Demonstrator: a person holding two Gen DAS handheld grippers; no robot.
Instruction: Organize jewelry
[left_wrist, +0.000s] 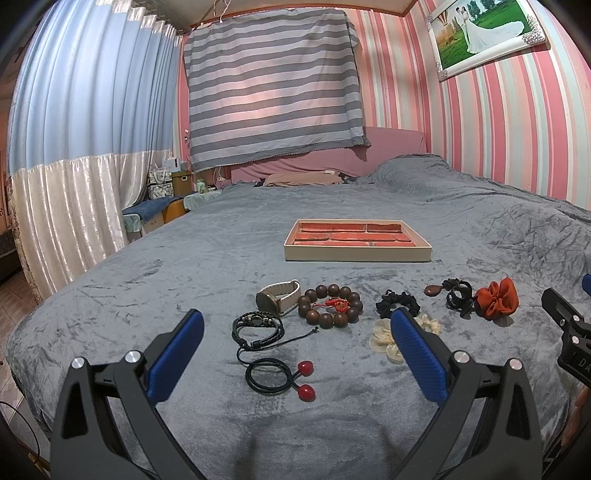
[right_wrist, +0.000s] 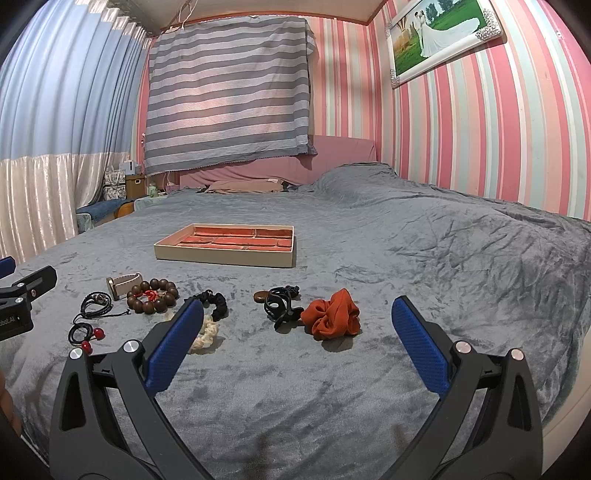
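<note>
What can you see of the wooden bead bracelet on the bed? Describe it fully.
The wooden bead bracelet is a closed ring of large, round, glossy dark-brown beads, with a small red knotted cord ornament inside the ring. It lies flat on the grey blanket, beside the watch, in front of the tray. Neither tool touches it.

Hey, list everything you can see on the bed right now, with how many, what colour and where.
tray: one, cream walls, red lining, far centre of the blanket, nothing in it
watch: one, beige strap, left end of the row
bead bracelet: one, brown with red knot, right of the watch
braided bracelet: one, black, in front of the watch
hair tie: one, black with two red balls, nearest
black scrunchie: one, mid row
cream scrunchie: one, in front of the black one
hair clip: one, black, right
orange scrunchie: one, far right
blanket: one, grey
left gripper: jaws open
right gripper: jaws open
</note>
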